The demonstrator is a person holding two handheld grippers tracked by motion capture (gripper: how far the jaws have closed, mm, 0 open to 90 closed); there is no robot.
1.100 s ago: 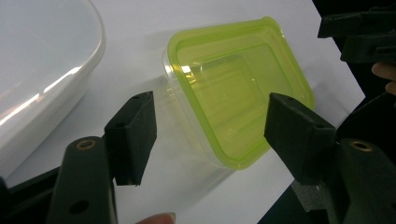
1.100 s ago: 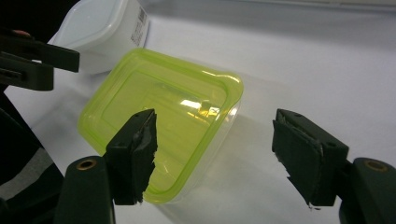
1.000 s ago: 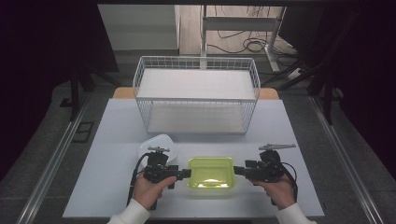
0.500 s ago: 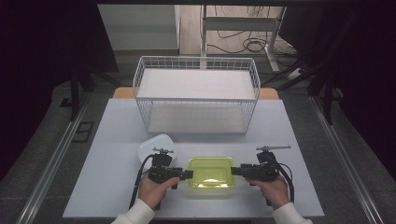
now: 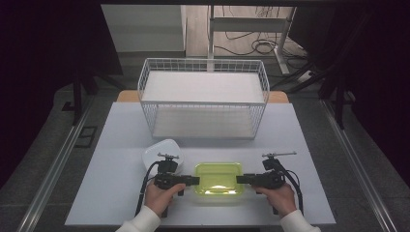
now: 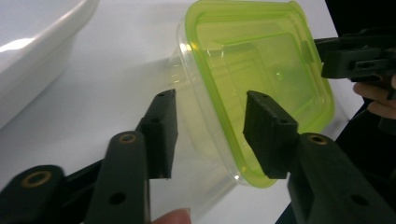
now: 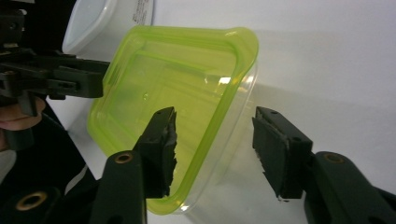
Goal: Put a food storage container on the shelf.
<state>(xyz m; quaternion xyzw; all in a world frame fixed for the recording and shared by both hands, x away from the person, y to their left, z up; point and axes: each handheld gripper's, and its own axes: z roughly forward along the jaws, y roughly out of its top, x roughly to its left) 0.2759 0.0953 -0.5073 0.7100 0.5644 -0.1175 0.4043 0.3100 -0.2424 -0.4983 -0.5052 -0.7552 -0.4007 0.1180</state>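
Box (image 5: 218,178), clear with a green lid, sits on the table (image 5: 116,130) near its front edge, about midway between left and right.

Left gripper (image 5: 192,181) is at the box's left end, right gripper (image 5: 242,179) at its right end, both pointing inward. In the left gripper view the jaws straddle the lid rim at the box's end (image 6: 219,112) with gaps on both sides; they have just been closing, pads not yet pressing. In the right gripper view it is the same: jaws apart around the rim (image 7: 205,140), just been closing, no contact seen.

White container (image 5: 159,153) lies just behind the left gripper, close to the box's rear left corner.

Wire basket (image 5: 203,99) stands at the rear edge, well apart from the box.

Table is pale grey; floor is dark, with cables (image 5: 251,46) beyond the rear.
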